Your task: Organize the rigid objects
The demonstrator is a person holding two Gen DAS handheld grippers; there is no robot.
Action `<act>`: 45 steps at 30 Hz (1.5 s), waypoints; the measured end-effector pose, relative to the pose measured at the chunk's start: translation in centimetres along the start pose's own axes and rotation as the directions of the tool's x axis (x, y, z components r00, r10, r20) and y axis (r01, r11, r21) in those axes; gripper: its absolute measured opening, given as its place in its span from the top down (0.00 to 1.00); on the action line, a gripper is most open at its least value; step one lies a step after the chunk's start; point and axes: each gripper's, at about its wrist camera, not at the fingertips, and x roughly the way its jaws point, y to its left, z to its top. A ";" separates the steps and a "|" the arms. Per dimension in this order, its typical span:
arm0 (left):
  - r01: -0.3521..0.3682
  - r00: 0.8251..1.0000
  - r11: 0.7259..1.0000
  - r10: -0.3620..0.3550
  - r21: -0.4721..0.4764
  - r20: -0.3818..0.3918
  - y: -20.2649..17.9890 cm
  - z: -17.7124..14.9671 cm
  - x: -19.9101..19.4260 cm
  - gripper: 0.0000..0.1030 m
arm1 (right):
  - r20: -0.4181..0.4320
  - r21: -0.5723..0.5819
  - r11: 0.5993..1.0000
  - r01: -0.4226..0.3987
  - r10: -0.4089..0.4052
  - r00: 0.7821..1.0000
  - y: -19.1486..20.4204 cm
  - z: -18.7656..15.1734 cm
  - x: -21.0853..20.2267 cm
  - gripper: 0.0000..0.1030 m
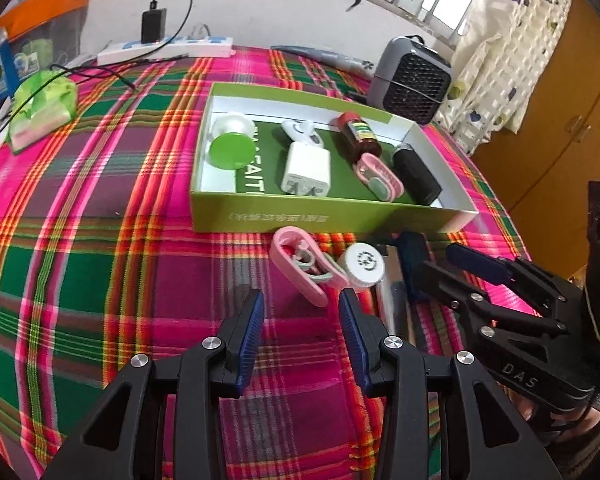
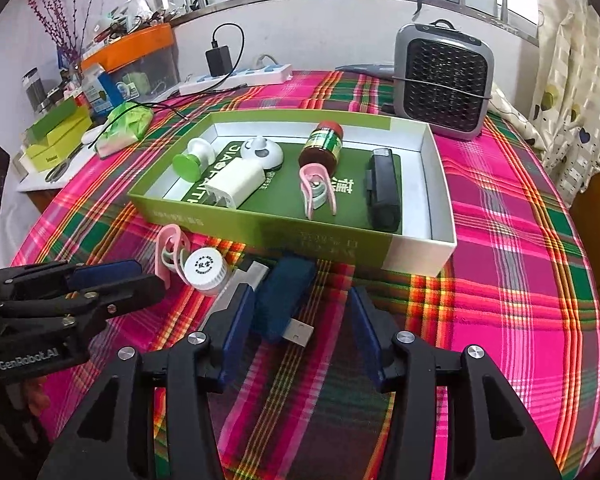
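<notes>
A green box sits on the plaid cloth of the table. Inside it lie a green-capped white jar, a white charger, a round white gadget, a brown bottle, a pink clip and a black case.

Just in front of the box, on the cloth, four things lie outside it: a second pink clip, a white cap touching it, a silver bar and a dark blue USB stick.

The left tongs stand open just short of the second pink clip and the cap, gripping nothing. The right tongs are open too, one finger on each side of the USB stick; the left one lies close beside it, the right one stands clear, and the stick rests on the cloth. Whether the left finger touches the stick I cannot tell.

At the far edge stand a grey fan heater and a power strip.
</notes>
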 end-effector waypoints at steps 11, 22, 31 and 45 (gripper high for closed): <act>-0.039 0.999 0.999 0.039 -0.012 0.009 1.4 0.2 -0.3 0.63 | -0.005 0.004 1.000 0.011 -0.011 1.000 -0.1 0.0 0.0 0.51; -0.073 0.997 0.996 0.075 -0.050 0.029 3.0 0.8 -1.2 0.63 | 0.009 0.019 1.000 0.015 -0.015 1.000 -0.7 0.3 -0.4 0.51; -0.016 0.999 0.999 0.017 -0.030 0.038 2.0 0.7 -1.6 0.63 | -0.027 -0.010 0.999 0.042 -0.043 0.999 0.0 0.1 0.5 0.51; -0.004 1.000 1.000 0.004 -0.007 0.026 1.2 1.2 -1.0 0.63 | -0.031 -0.043 0.996 0.076 -0.077 0.997 -1.0 0.0 0.5 0.51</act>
